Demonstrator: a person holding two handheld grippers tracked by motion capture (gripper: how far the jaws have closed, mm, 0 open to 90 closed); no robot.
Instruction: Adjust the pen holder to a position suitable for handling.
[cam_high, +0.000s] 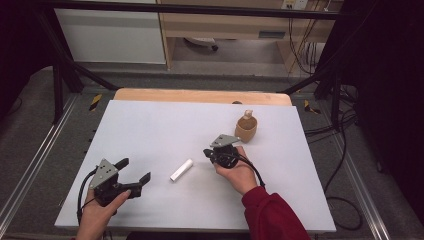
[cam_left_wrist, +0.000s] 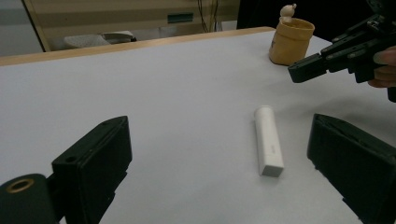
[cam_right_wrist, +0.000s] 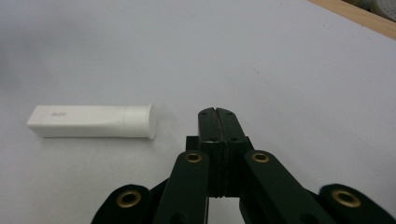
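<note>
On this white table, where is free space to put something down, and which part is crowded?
The far left of the white table is bare, from the wooden edge down to the left tongs. The near right corner is free too. It is crowded between the white tube, the right tongs and the tan pouch.

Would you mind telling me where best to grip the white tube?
Probably mid-body on the white tube, coming from above with the jaws across its width. It lies flat and alone on the table, so its long sides are free; the left gripper is already open nearby.

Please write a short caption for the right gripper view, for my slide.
Right gripper with fingers shut on nothing, beside a white tube lying on the white table.
</note>
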